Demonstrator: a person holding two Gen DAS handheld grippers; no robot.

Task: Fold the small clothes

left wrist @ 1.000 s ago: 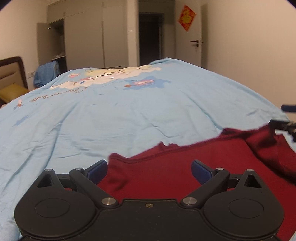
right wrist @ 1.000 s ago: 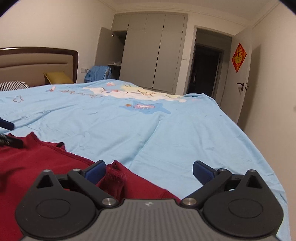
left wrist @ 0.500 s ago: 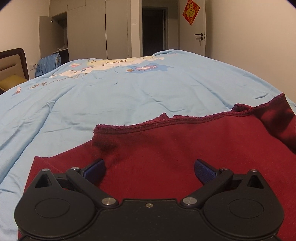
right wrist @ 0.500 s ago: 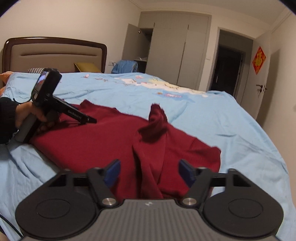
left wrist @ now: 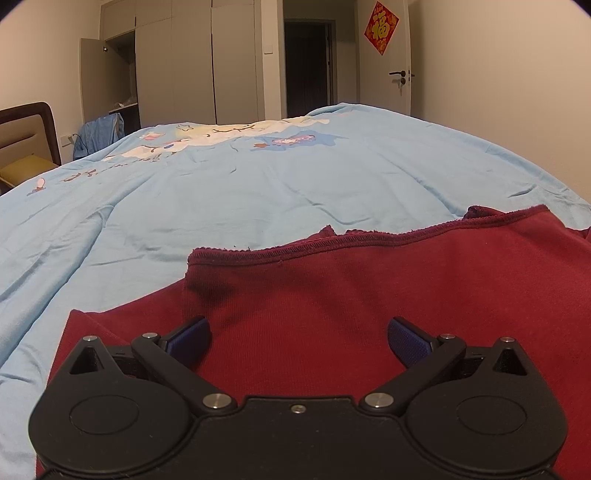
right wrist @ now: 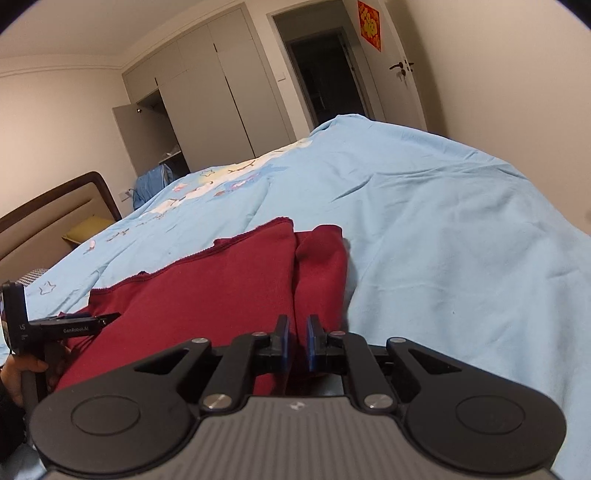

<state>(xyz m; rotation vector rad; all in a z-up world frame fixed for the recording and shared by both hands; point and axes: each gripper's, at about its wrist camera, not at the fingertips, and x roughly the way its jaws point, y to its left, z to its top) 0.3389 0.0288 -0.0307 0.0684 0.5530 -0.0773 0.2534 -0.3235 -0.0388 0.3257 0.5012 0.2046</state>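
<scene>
White lettering "GenRobot.AI" runs along the left gripper seen from the right wrist; a red door hanging beyond it bears a gold character. The left gripper is spread wide, its blue pads hovering over the garment, gripping nothing. The right gripper is nearly pressed together, a narrow slit between its pads, with a fold of the dark red garment in that slit; whether it pinches the cloth I cannot tell. The garment lies on the blue bed, ahead of both grippers.
</scene>
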